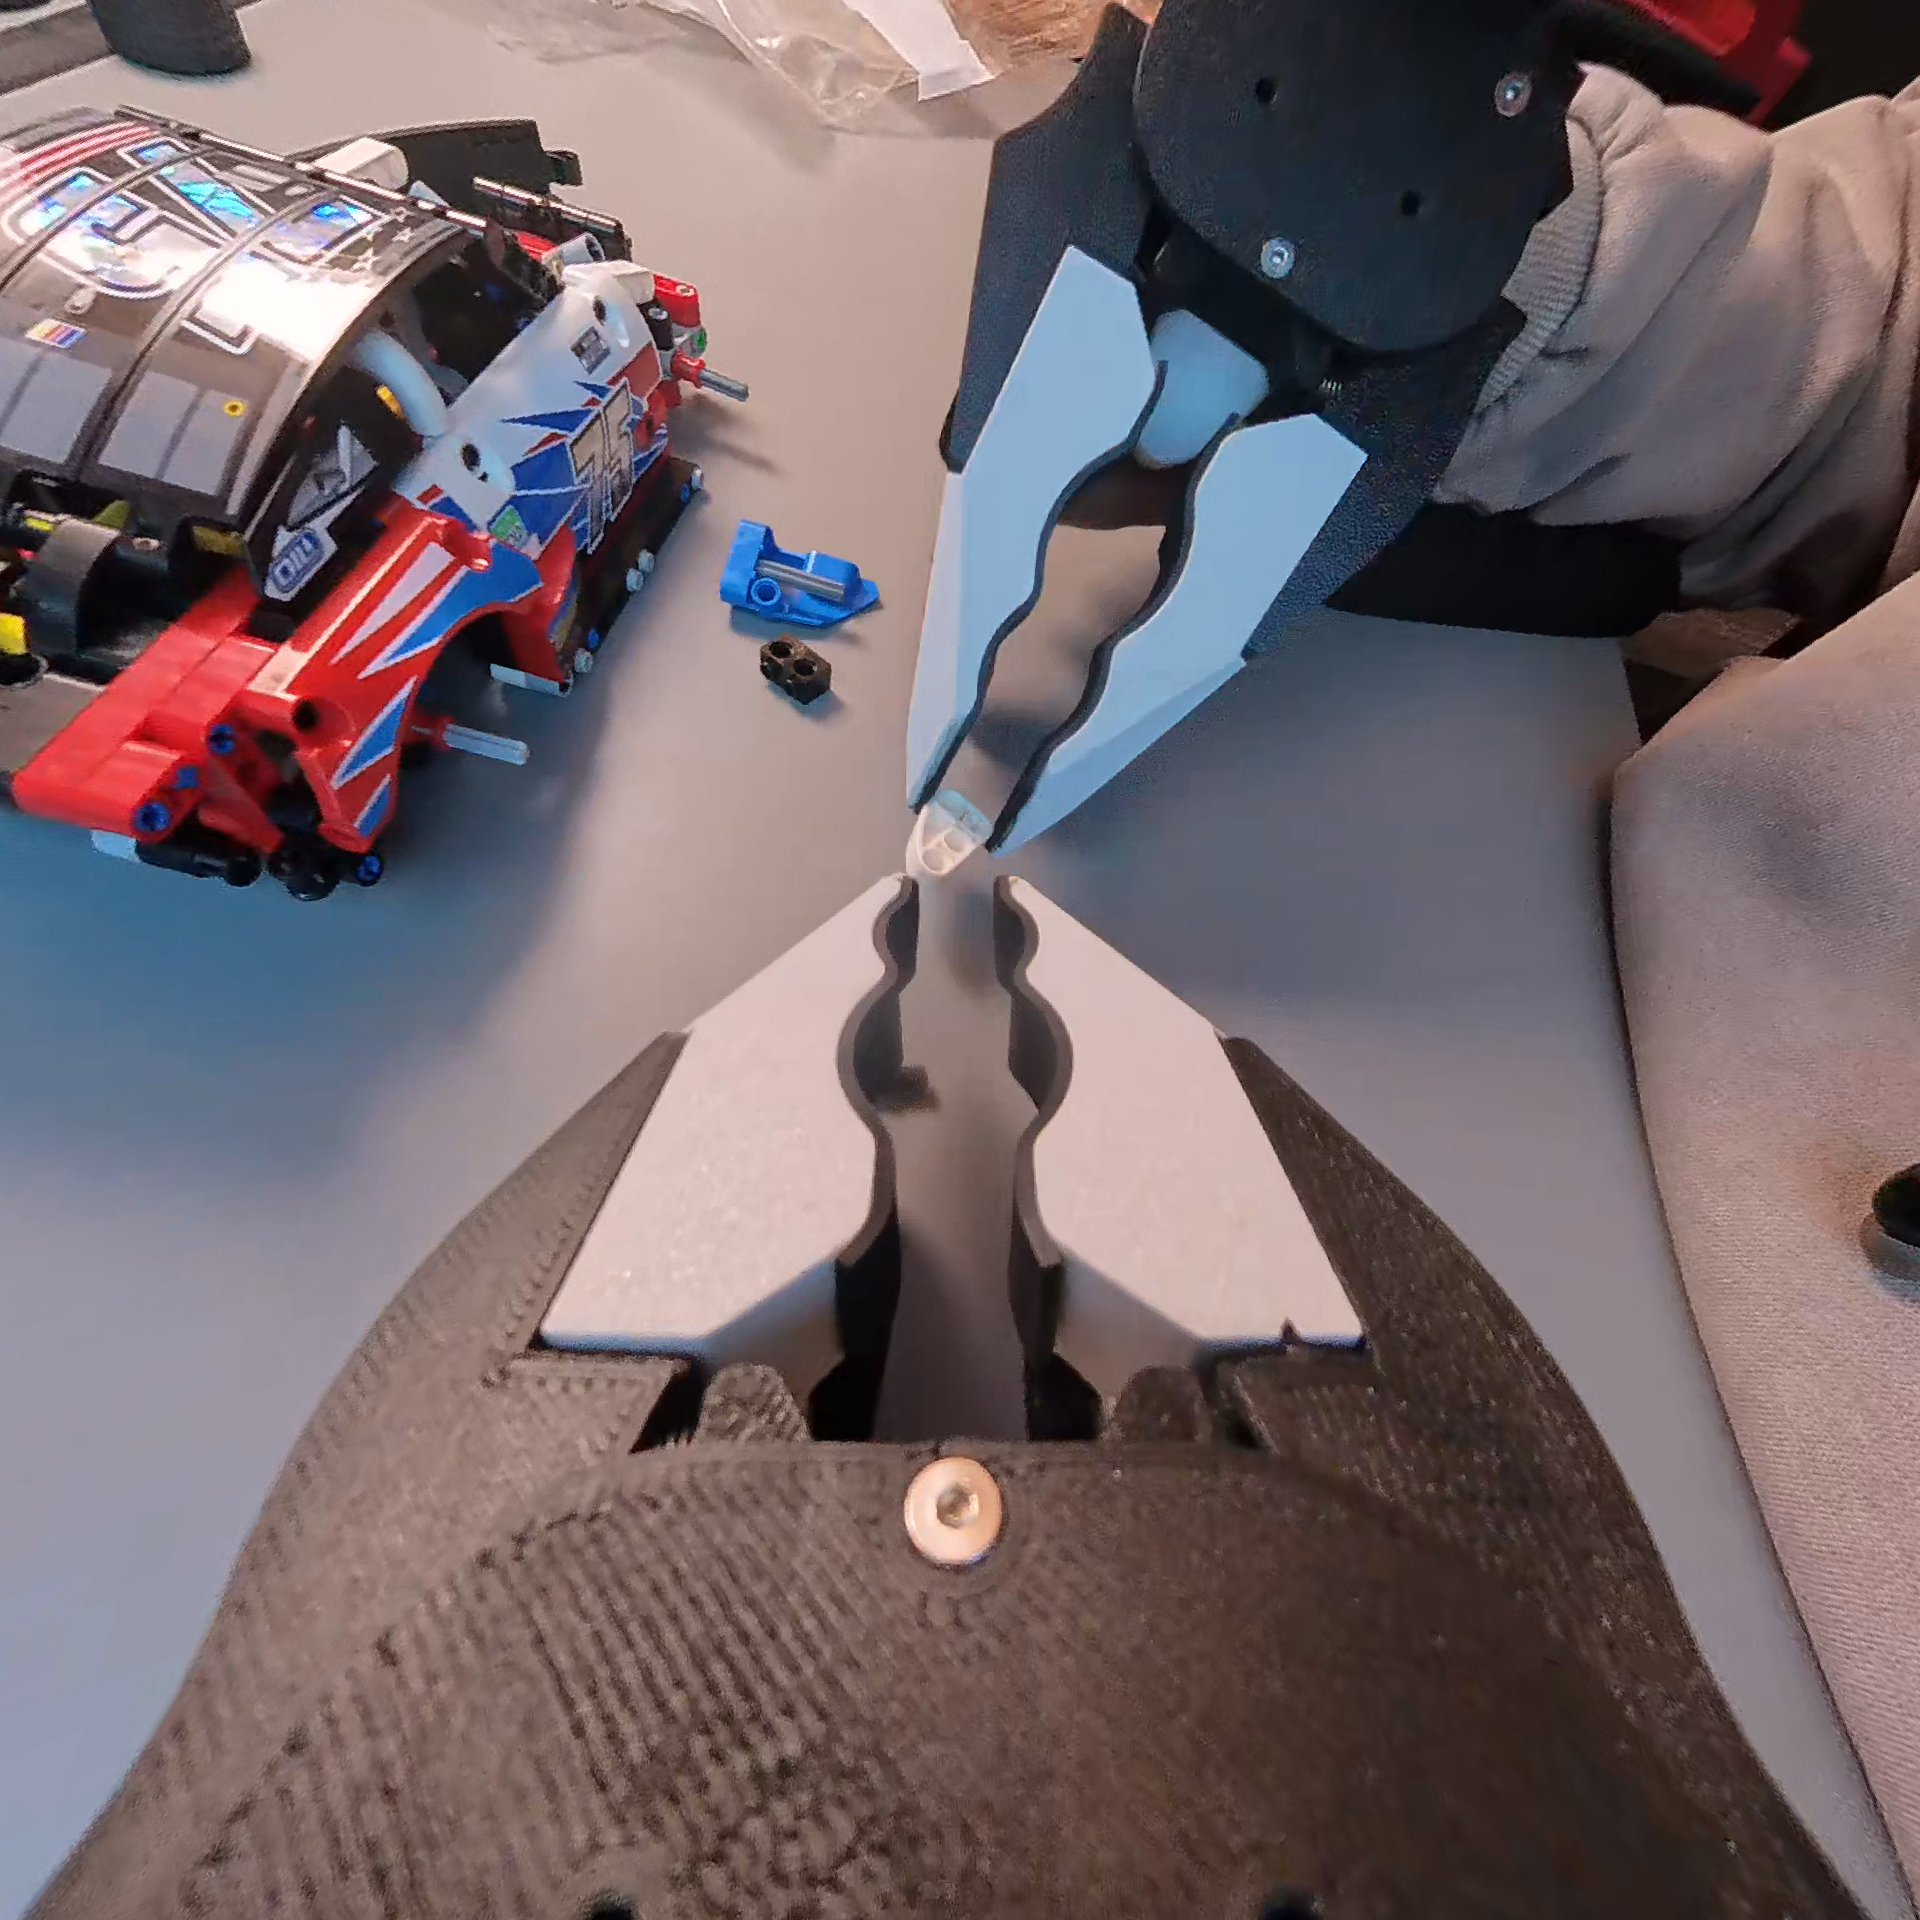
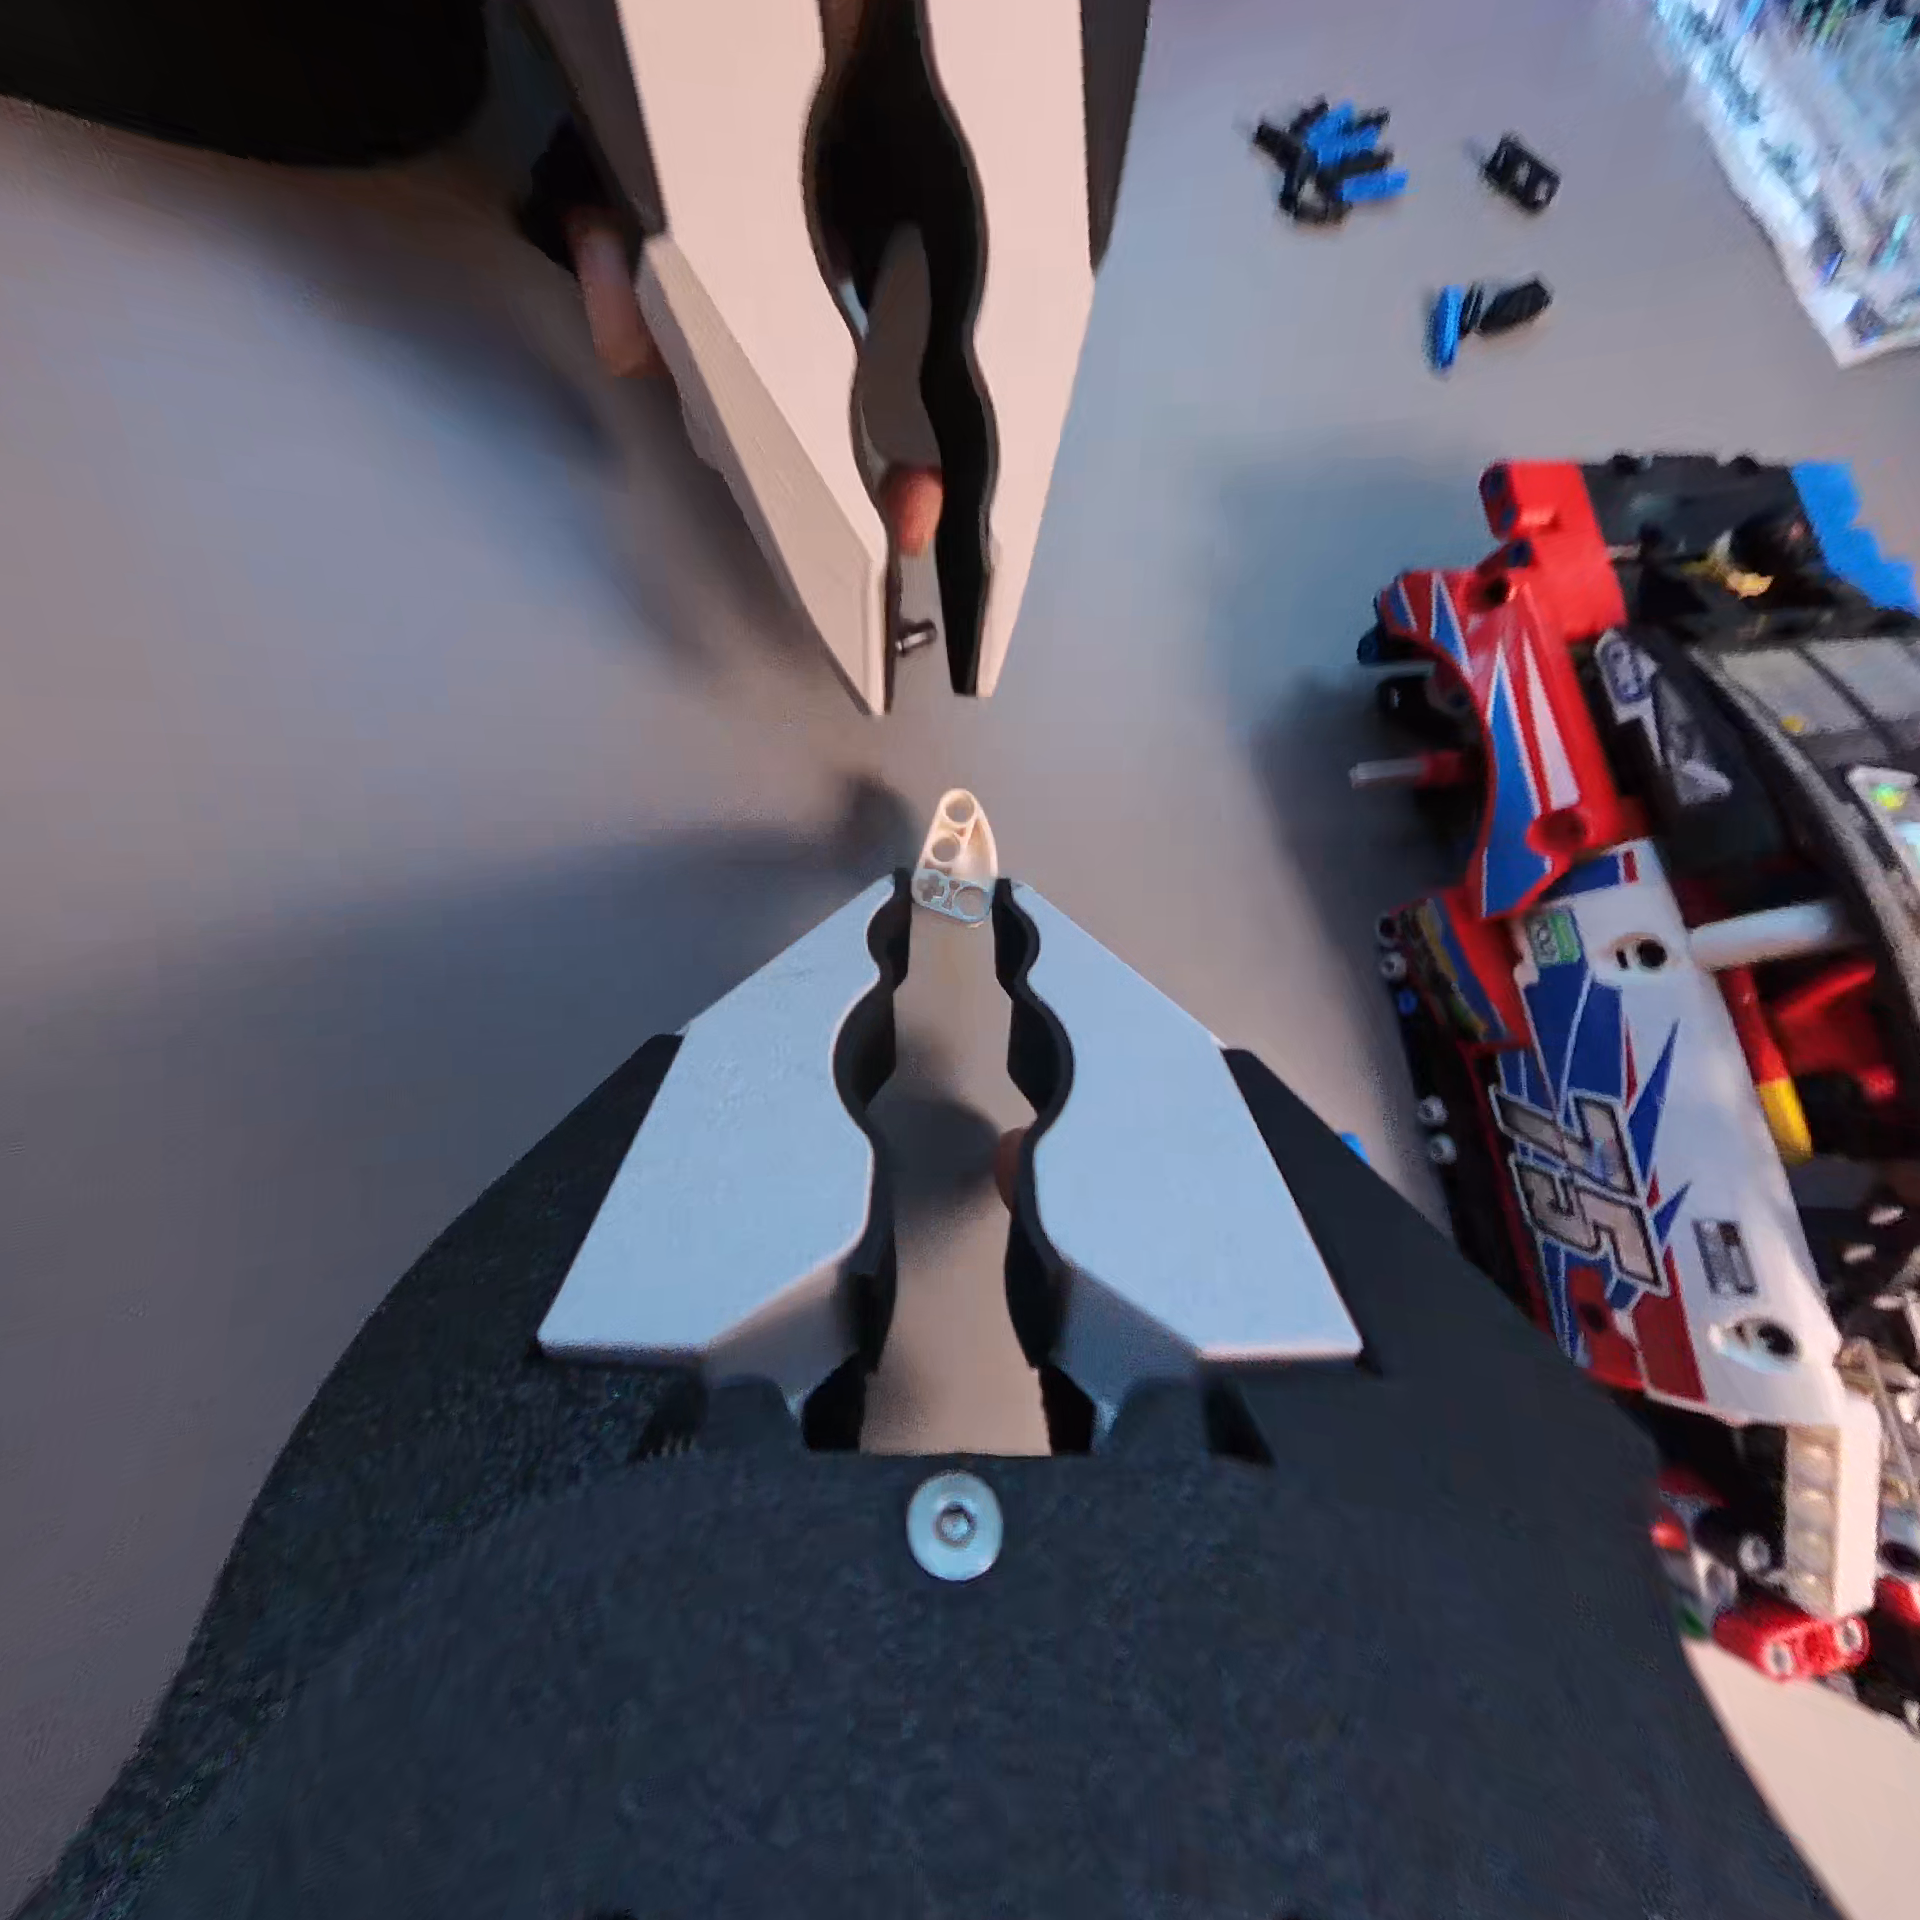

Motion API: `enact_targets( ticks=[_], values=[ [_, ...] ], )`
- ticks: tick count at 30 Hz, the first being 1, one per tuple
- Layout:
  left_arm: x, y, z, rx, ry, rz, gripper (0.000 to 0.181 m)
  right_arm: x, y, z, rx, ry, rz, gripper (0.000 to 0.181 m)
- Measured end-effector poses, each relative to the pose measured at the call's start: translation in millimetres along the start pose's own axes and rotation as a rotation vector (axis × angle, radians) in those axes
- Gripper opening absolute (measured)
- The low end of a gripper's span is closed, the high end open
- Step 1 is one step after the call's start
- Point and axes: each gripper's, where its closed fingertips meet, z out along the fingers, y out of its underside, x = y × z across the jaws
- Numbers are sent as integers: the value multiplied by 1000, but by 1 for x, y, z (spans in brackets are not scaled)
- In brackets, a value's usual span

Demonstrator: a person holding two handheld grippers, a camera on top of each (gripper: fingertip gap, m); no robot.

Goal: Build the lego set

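Note:
My right gripper [image 2: 951, 883] is shut on a small white holed Lego piece [image 2: 951, 847] at its fingertips, just above the grey table [image 2: 312, 831]. In the left wrist view the right gripper [image 1: 961, 821] reaches in from the upper right with the white piece [image 1: 940, 836]. My left gripper [image 1: 953, 883] faces it tip to tip, jaws slightly apart with nothing bridging them. It shows from above in the right wrist view [image 2: 923, 701]. A small black pin [image 1: 906, 1083] shows in its gap against one finger [image 2: 912, 634]. I cannot tell whether the pin is held.
The partly built red, white and blue race car [image 1: 416, 540] stands at the left of the table [image 2: 1621, 1091]. A blue piece [image 1: 795, 582] and a black brick [image 1: 795, 665] lie beside it. Loose blue and black pins [image 2: 1330, 156] and printed sheets [image 2: 1818, 156] lie farther off. A sleeve [image 1: 1714, 312] is at right. The tips of both grippers are at nearly the same place. My right tips are roughly 6 centimeters from the black brick [image 1: 795, 665].

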Motion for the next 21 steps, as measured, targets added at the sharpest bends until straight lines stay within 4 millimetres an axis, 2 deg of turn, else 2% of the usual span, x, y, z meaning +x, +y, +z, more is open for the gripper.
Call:
enact_targets(
  ticks=[1, 6, 14, 21],
  values=[
    [0, 1, 0, -5, -5, 8, 12, 1, 7, 1, -56, 1, 42, 13],
    [6, 8, 5, -61, -5, 69, 9, 1, 14, -2, -152, 12, 181, 13],
    [7, 9, 5, -68, -7, 83, 7, -14, 18, -5, -202, -47, 183, 19],
    [6, 9, 4, -71, -10, 87, 7, -28, 6, 0, -152, -107, 138, 8]
  ],
)
